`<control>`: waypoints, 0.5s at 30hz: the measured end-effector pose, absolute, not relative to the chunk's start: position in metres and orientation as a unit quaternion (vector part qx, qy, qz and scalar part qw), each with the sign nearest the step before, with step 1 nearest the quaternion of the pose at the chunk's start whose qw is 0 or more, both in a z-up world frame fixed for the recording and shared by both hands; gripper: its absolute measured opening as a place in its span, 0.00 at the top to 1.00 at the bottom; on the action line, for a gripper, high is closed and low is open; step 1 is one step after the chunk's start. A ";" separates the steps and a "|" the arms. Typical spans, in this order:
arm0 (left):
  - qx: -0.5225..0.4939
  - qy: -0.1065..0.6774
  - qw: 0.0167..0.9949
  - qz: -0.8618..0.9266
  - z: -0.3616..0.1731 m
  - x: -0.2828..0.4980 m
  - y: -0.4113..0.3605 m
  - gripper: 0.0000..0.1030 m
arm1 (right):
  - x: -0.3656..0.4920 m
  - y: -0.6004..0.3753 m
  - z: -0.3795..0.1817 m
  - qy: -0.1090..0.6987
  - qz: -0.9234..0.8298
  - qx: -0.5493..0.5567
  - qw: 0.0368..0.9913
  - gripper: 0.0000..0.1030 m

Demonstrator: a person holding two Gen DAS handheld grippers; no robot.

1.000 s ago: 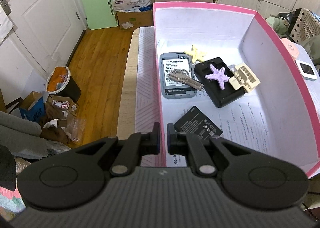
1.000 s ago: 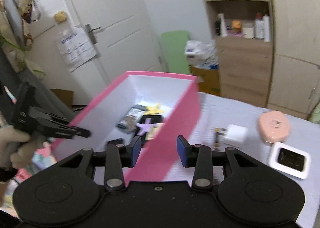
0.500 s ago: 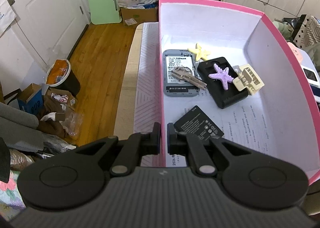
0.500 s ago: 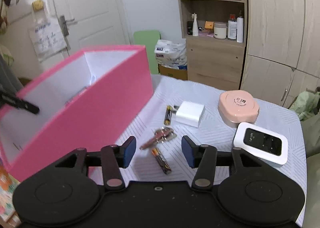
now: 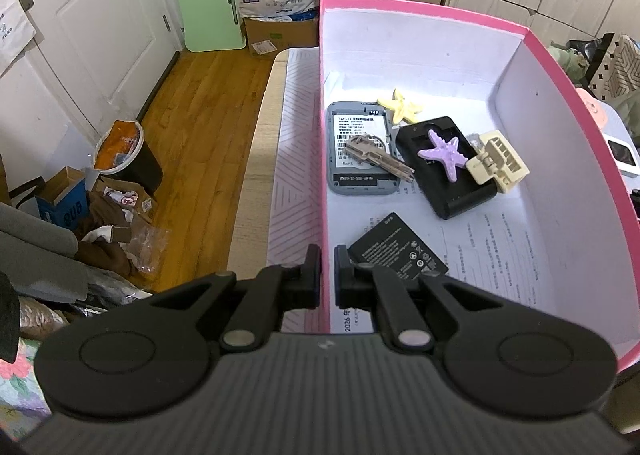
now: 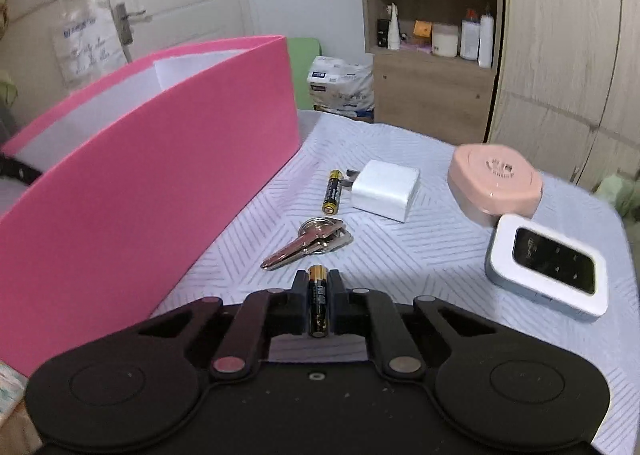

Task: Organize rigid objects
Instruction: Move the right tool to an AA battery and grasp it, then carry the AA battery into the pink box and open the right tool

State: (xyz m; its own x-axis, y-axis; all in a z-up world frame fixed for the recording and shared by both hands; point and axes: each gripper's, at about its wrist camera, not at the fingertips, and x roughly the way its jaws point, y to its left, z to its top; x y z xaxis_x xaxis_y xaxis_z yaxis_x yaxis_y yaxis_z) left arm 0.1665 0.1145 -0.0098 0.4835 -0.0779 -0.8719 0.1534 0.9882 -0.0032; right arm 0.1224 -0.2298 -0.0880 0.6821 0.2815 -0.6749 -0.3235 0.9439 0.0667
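A pink box point(image 5: 420, 7) with white inner walls stands on the striped cloth. My left gripper point(image 5: 327, 275) is shut on its near left wall. Inside lie a grey device point(image 5: 360, 175), a key point(image 5: 376, 157), yellow starfish point(image 5: 402, 105), purple starfish point(image 5: 444, 153), a black charger point(image 5: 456, 191), a cream clip point(image 5: 500, 165) and a flat black battery point(image 5: 396, 251). To the right of the box point(image 6: 160, 175), my right gripper point(image 6: 319, 279) is low over the cloth, jaws closing with both pads pressed on a black-and-gold battery point(image 6: 318, 303).
Beyond the held battery lie a bunch of keys point(image 6: 312, 241), a second battery point(image 6: 332, 191), a white plug adapter point(image 6: 386, 189), a pink round case point(image 6: 494, 183) and a white pocket router point(image 6: 548, 265). The table edge point(image 5: 256, 159) drops to wooden floor left of the box.
My right gripper swung from over the box to its right side, sank to the cloth, and went from open to shut on the battery. The left gripper kept its hold on the wall.
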 end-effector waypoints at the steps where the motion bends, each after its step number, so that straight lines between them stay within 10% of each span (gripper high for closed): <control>1: 0.037 0.504 0.860 -0.067 -0.010 0.167 0.115 0.95 | 0.120 -0.226 -0.087 0.362 0.161 -0.038 0.918 0.88; 15: 0.023 0.498 0.864 -0.065 -0.010 0.166 0.119 0.95 | 0.075 -0.219 0.008 0.274 0.200 0.014 0.941 0.88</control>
